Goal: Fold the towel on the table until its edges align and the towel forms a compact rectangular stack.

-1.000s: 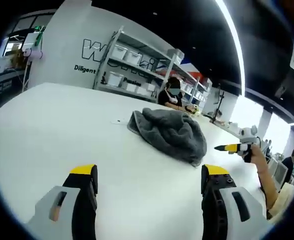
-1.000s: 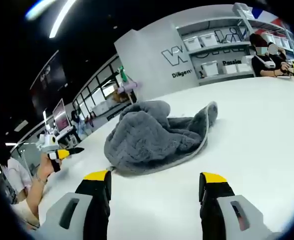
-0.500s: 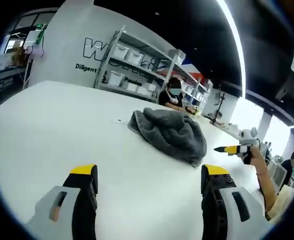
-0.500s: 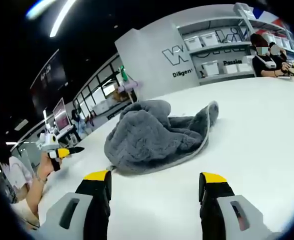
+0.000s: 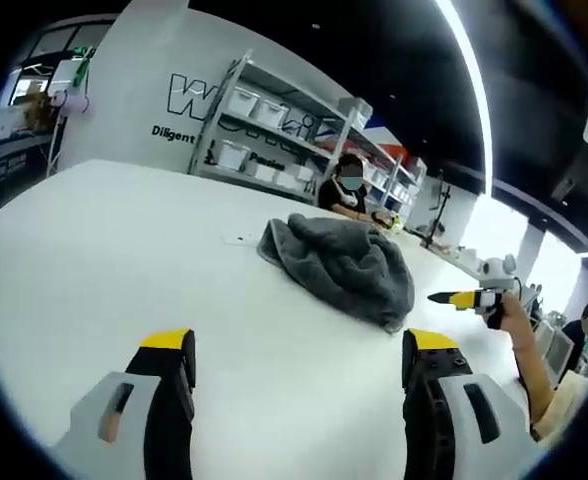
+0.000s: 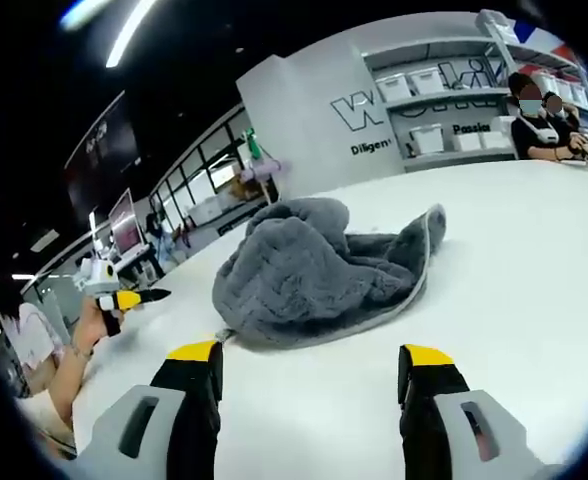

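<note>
My left gripper (image 5: 299,375) hangs with jaws spread wide and empty over the white tabletop (image 5: 94,240). Ahead of it the grey towel (image 5: 342,266) lies crumpled. My right gripper (image 6: 309,385) is likewise spread and empty, near the towel's (image 6: 314,275) edge.

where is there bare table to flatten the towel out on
The white table lies bare between the crumpled grey towel and the left gripper, and on toward the shelving. In the right gripper view, bare top runs from the towel to the seated person, and between towel and right gripper. It is tighter by another person's hand-held gripper.
</note>
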`<state>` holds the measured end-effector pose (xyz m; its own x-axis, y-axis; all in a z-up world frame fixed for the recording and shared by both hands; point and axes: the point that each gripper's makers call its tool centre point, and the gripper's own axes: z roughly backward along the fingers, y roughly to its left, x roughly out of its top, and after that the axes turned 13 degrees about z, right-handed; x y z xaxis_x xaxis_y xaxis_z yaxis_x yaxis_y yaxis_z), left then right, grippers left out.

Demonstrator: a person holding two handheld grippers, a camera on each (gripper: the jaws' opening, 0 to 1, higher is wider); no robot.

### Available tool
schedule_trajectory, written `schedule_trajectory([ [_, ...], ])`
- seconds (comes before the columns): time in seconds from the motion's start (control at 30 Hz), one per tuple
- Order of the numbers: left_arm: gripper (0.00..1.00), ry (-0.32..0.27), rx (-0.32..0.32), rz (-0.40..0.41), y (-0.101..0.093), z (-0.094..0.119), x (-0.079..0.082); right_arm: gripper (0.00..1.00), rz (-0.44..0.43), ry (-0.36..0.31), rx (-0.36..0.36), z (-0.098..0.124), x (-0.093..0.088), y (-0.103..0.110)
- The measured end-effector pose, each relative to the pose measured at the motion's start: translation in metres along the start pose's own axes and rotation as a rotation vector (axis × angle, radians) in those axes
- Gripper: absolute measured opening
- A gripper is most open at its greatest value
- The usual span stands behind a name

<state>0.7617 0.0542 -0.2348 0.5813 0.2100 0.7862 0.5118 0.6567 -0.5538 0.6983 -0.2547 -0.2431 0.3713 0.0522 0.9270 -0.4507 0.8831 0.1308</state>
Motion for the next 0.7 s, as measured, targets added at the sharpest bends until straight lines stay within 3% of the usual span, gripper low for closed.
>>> schedule_trajectory([
  [0.4,0.83,0.005,0.004,0.003,0.003,-0.001,0.001,0.71,0.058,-0.027,0.041,-0.007,0.007,0.021],
  [0.7,0.83,0.007,0.004,0.004,0.005,-0.002,0.003,0.69,0.154,-0.031,0.086,-0.013,0.008,0.043],
])
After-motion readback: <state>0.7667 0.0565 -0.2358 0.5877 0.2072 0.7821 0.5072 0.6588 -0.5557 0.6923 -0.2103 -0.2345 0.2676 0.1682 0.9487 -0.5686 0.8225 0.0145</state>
